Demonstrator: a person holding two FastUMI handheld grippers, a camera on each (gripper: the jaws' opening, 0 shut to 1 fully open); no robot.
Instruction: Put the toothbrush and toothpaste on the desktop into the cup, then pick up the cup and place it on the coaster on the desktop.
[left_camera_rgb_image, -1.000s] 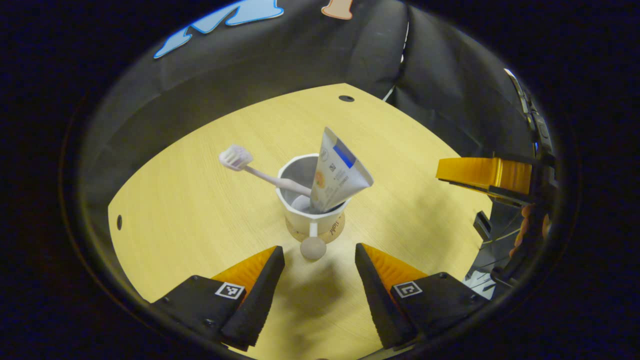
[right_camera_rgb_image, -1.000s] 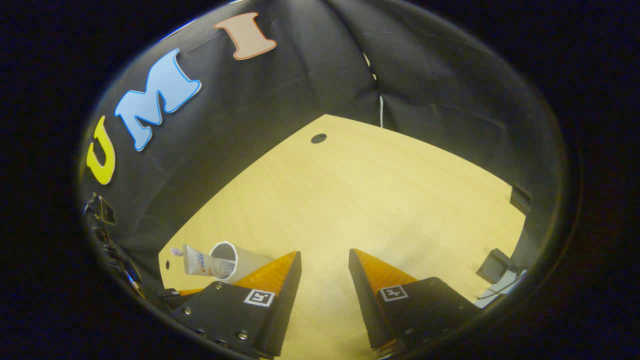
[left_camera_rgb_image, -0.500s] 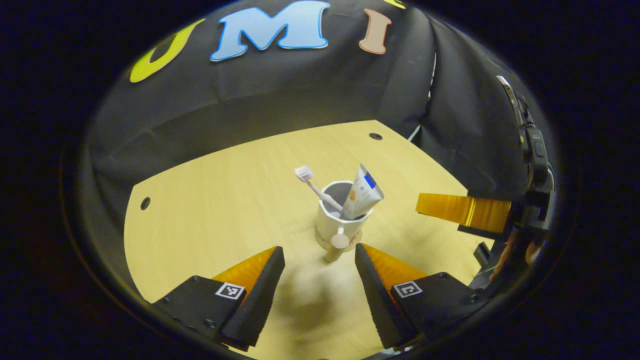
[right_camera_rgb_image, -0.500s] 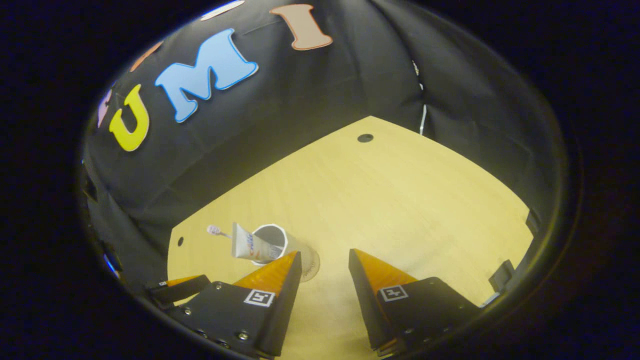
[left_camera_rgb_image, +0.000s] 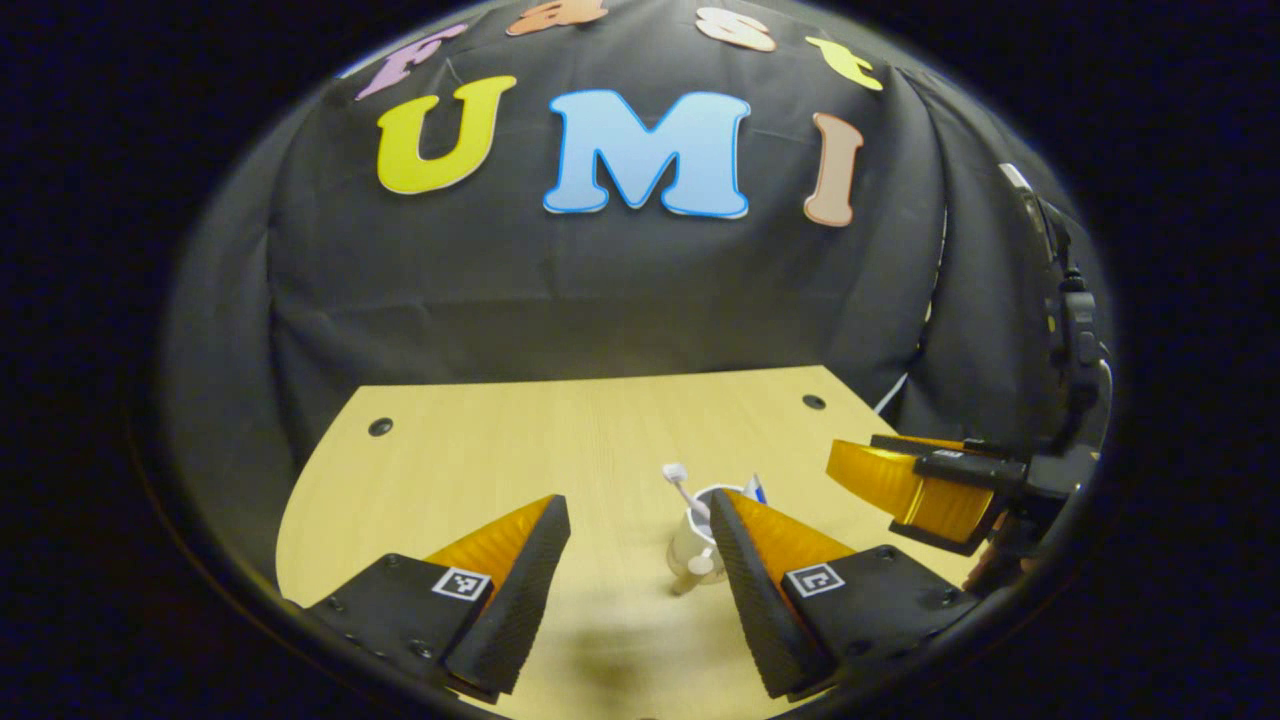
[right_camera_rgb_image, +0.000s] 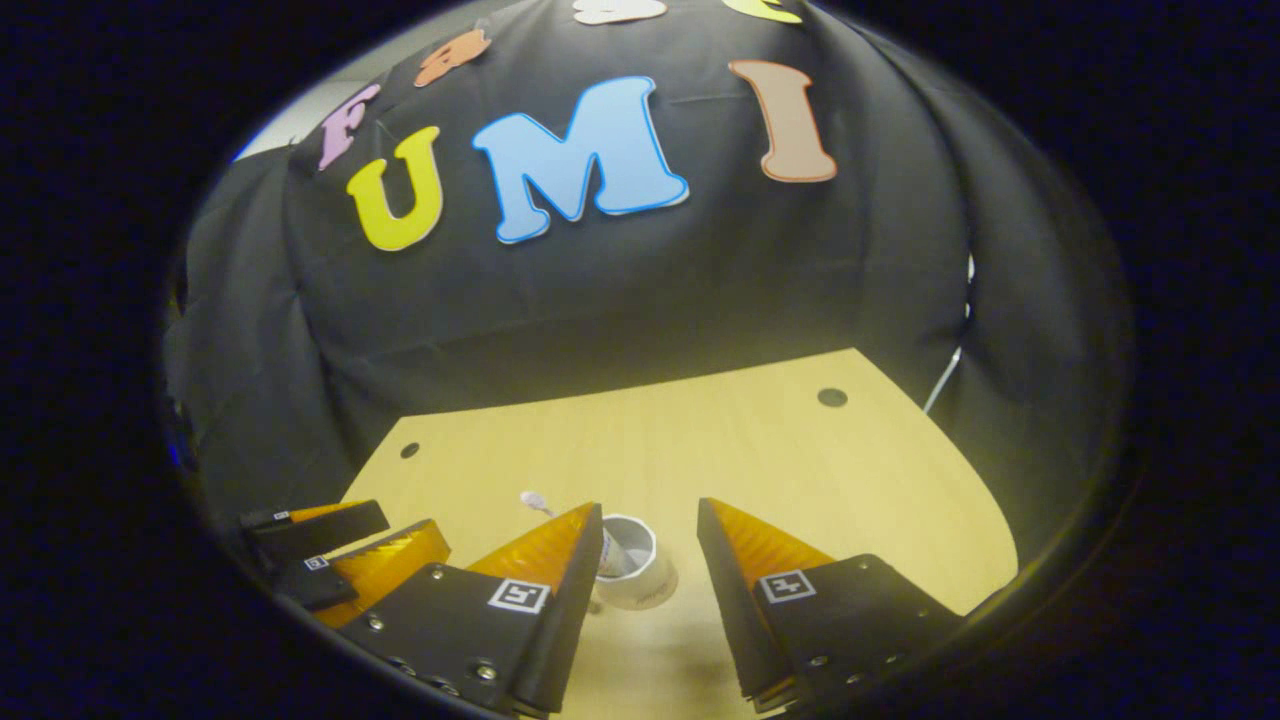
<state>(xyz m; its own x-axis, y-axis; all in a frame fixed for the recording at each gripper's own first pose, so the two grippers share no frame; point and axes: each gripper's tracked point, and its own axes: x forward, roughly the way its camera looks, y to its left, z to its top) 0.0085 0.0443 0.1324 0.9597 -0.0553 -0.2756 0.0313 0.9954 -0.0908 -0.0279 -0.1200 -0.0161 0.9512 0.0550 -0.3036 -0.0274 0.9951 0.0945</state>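
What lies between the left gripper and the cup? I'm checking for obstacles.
Bare desktop; in the left gripper view nothing lies between the left gripper and the cup.

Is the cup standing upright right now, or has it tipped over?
Upright. The cup stands on the desk with its open rim facing up, and the toothbrush sticks up out of it.

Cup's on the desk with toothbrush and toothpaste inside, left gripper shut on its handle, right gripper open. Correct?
Not quite: the left gripper is open and holds nothing. The left gripper view shows its fingers spread, with the cup standing free beyond them on the desk. The rest holds: toothbrush and toothpaste stick out of the cup, and the right gripper is open.
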